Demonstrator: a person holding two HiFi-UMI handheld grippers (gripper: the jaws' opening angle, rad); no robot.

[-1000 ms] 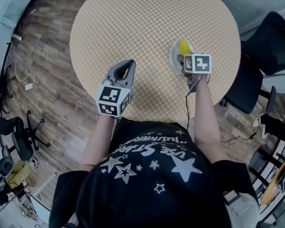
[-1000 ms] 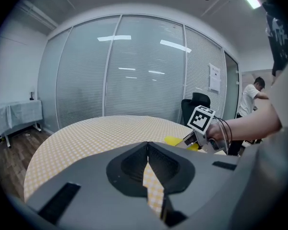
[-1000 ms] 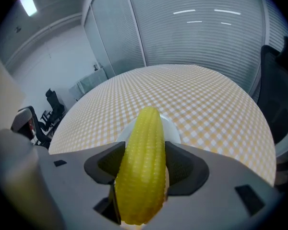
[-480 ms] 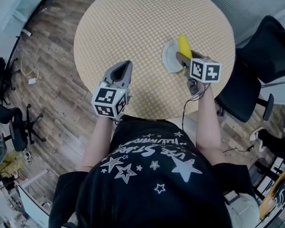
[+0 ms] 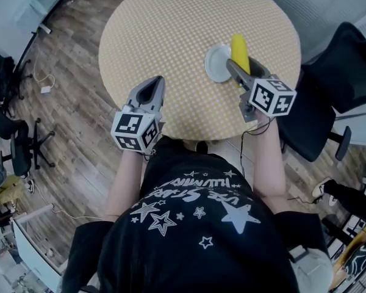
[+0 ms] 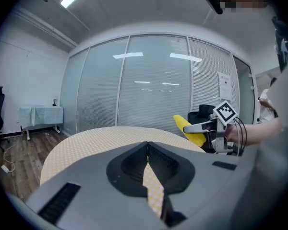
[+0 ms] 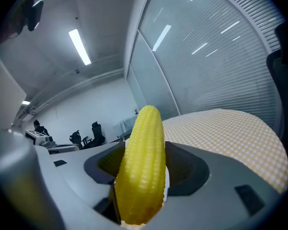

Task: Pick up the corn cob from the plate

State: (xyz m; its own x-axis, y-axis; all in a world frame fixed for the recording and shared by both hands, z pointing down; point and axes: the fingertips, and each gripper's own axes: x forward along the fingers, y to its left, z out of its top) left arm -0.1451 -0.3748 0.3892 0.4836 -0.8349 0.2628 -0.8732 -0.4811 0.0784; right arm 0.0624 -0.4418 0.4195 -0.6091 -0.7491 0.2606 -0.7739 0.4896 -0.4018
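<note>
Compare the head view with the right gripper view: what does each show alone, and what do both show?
Head view only: the white plate, the left gripper and the wooden floor. Right gripper view only: the ceiling lights and the glass wall with blinds. Both: the corn cob clamped in the right gripper, and the checked table.

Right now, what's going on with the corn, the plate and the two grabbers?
corn cob: held in the air, off the plate.
plate: empty, flat on the table.
right gripper: fingers shut on the corn cob.
left gripper: fingers shut, nothing between them.
</note>
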